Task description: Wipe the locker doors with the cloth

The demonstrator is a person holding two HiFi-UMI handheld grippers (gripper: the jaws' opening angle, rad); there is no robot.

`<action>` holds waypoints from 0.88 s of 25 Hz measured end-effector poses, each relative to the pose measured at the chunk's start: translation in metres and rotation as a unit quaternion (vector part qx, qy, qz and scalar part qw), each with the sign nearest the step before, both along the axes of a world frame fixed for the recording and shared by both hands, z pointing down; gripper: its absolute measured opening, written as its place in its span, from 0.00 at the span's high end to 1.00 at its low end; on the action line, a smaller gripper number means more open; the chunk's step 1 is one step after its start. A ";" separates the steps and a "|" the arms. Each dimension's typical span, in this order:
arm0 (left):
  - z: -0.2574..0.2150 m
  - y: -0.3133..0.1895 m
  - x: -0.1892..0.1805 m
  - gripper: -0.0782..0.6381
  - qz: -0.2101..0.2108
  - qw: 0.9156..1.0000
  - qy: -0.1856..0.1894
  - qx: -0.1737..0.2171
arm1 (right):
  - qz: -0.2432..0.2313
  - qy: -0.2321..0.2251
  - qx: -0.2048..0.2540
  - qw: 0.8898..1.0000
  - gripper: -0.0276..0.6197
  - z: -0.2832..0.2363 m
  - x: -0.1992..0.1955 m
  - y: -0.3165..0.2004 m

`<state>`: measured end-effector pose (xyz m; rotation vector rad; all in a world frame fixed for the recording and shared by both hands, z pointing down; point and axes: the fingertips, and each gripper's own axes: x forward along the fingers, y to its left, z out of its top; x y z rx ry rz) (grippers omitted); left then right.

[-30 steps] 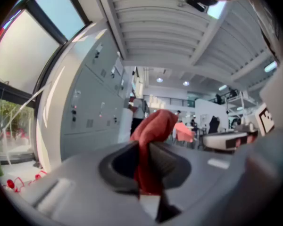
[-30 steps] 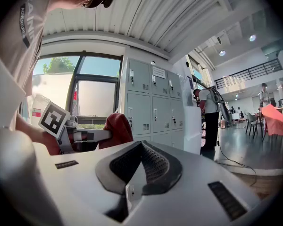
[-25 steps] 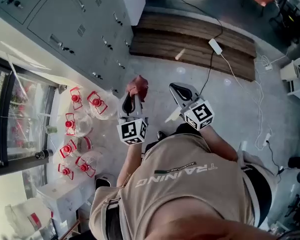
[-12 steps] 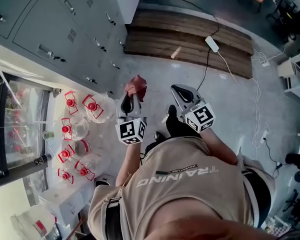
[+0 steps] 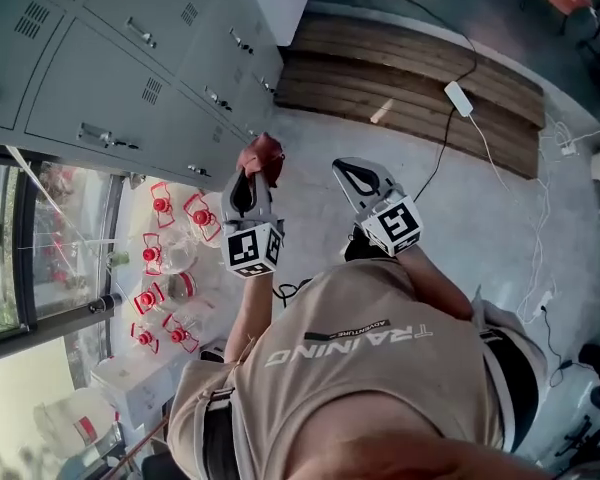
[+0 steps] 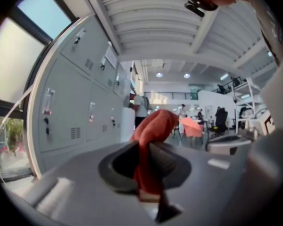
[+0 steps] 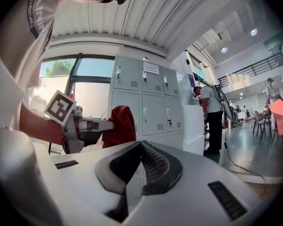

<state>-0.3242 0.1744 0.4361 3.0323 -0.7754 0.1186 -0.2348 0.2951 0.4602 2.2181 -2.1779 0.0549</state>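
Red cloth (image 5: pixel 262 154) is bunched up and pinched tight in the left gripper (image 5: pixel 252 176). The jaws are clamped right on it, with a wad poking out past the tips and a bit hanging down between them. You can see it dead centre in the left gripper view, where the cloth (image 6: pixel 151 138) sits in the left gripper (image 6: pixel 144 161).

It's held up in the air near the grey locker doors (image 5: pixel 130 58), which run off to the left in that view (image 6: pixel 80 107). I can't tell if the cloth is actually touching a door.

The right gripper (image 5: pixel 358 180) is just beside the left one, a bit further from the lockers. Its jaws (image 7: pixel 140 166) are pressed together with nothing in them. Its camera looks past the cloth (image 7: pixel 119 125) at the locker fronts (image 7: pixel 153 102).

Other stuff in view: clear containers with red clip lids (image 5: pixel 170 268) below the lockers by the window, a wooden bench (image 5: pixel 410 73) on the floor, and a white power strip (image 5: pixel 458 98) with its cable trailing off. There's also a person (image 7: pixel 212 117) standing further down the row.
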 end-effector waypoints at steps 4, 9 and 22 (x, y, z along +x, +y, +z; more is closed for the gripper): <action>0.000 -0.014 0.040 0.81 -0.018 1.000 0.006 -0.018 | -0.022 0.003 -0.006 1.000 0.93 0.008 0.039 -0.014; 0.002 -0.028 0.065 0.81 -0.040 0.999 -0.003 -0.023 | -0.036 -0.012 -0.012 0.999 0.93 0.013 0.073 -0.034; 0.028 -0.113 0.131 0.81 -0.029 0.998 0.003 -0.047 | -0.012 -0.015 -0.050 0.999 0.93 0.028 0.141 -0.108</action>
